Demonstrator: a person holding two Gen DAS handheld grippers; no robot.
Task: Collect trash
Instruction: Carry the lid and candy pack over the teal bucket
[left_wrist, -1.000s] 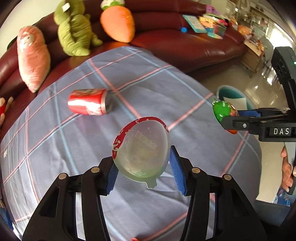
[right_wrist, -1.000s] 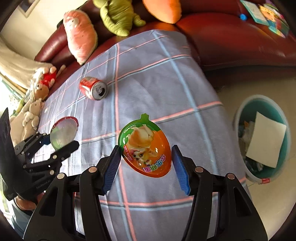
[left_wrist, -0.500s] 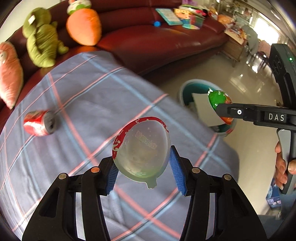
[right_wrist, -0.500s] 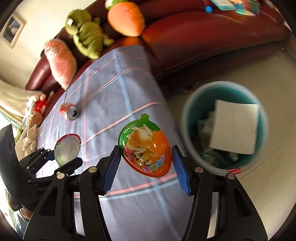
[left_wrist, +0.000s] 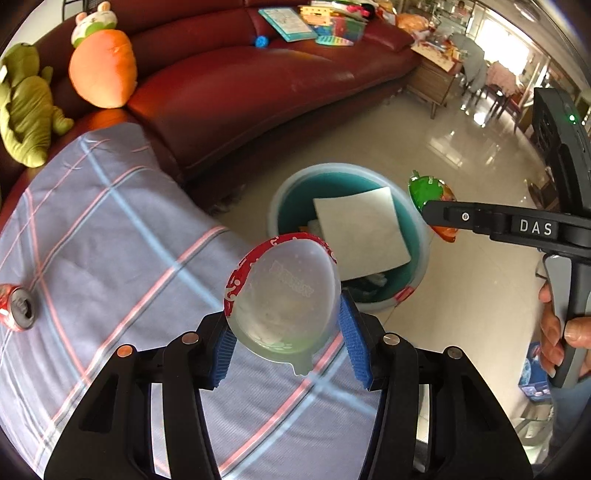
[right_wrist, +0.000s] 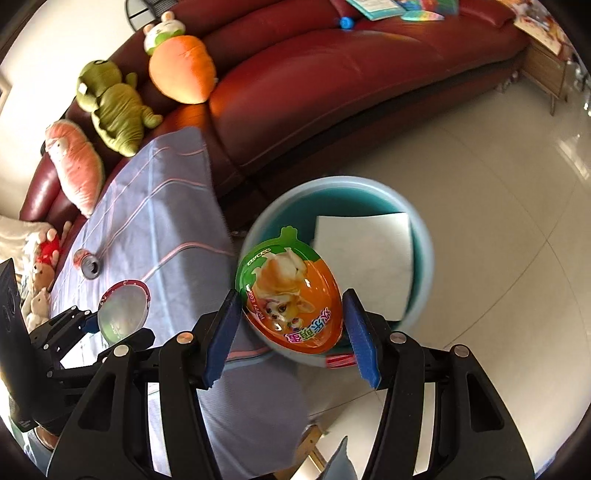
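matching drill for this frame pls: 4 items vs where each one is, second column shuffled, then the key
Items
1. clear egg-shaped shell
2. orange egg-shaped pack
3. red can
4. white sheet

Places
A. lying on the checked cloth
B. clamped in the right gripper
C. inside the teal bin
D. clamped in the left gripper

Pairs: 1-D, 2-B, 3-A, 4-C
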